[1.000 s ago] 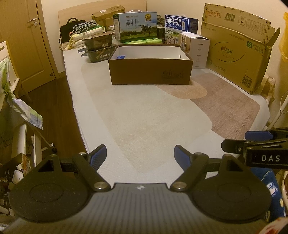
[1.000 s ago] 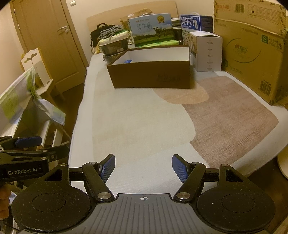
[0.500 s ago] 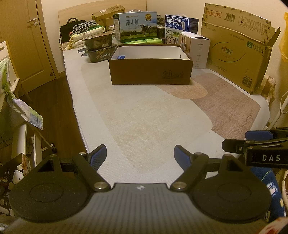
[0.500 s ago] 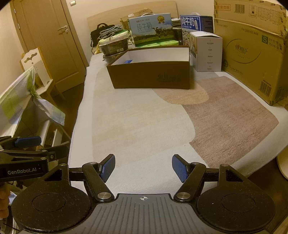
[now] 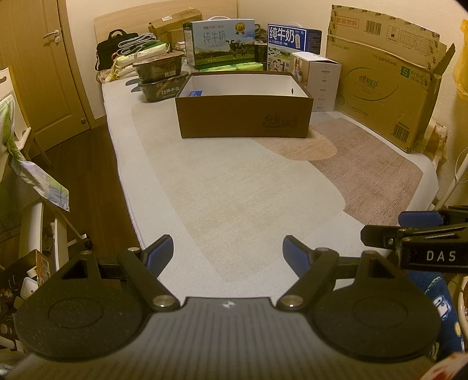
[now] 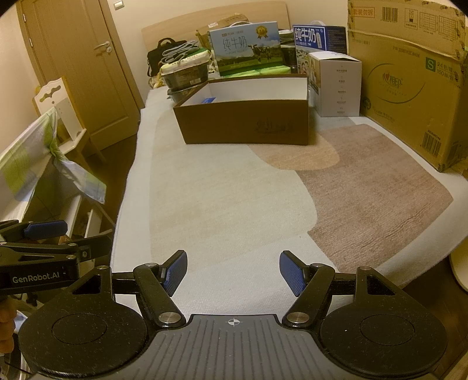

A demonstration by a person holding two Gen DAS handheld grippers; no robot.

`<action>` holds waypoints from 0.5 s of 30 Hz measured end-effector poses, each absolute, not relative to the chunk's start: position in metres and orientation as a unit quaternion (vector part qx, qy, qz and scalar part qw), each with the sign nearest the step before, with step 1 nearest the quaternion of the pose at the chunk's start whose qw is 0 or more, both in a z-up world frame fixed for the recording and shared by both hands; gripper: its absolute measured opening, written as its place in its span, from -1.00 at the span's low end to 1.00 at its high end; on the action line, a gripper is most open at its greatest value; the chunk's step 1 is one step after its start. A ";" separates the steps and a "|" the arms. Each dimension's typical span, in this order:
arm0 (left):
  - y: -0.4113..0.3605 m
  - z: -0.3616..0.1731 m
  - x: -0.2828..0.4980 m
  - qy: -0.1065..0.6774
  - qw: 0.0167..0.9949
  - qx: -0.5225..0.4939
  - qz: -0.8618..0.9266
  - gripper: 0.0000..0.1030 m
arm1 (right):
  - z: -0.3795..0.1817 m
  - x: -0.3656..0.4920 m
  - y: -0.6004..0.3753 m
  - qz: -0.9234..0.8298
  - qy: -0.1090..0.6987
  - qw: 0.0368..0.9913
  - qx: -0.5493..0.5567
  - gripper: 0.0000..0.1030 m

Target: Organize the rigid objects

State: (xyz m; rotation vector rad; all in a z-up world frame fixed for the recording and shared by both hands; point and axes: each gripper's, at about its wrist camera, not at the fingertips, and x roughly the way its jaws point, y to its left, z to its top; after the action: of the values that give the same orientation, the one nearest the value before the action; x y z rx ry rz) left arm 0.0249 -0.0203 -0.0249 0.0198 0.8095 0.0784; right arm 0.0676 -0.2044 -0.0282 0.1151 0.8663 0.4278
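1. Nothing moved since the earlier frames. Left wrist view: left gripper (image 5: 226, 254) spread wide, empty, above the mat (image 5: 234, 198); brown box (image 5: 244, 121) far ahead, blue item (image 5: 196, 93) in its back-left corner.
2. Right wrist view: right gripper (image 6: 233, 273) open, empty, same box (image 6: 245, 122) well ahead.

Home bedroom shown: mattress (image 5: 234, 198) with wooden headboard (image 5: 163, 13) at 12 o'clock, wooden door (image 5: 38, 70) at 10 o'clock, wood floor (image 5: 84, 181) at 9 o'clock, household cartons stacked at 1 o'clock, 2 milk boxes (image 5: 219, 41) among them.
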 end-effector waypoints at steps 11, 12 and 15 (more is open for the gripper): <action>-0.021 -0.026 0.027 0.395 0.918 0.011 0.037 0.57 | -0.028 0.068 -0.205 0.206 0.417 0.883 0.056 0.36; -0.021 -0.026 0.028 0.396 0.918 0.011 0.036 0.57 | -0.029 0.068 -0.205 0.206 0.418 0.883 0.056 0.36; -0.022 -0.027 0.028 0.396 0.917 0.011 0.036 0.57 | -0.029 0.068 -0.205 0.205 0.418 0.883 0.056 0.35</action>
State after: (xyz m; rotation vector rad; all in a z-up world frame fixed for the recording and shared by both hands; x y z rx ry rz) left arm 0.0277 -0.0215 -0.0267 0.0228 0.8154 0.0742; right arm 0.0682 -0.2047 -0.0289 0.1166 0.8706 0.4276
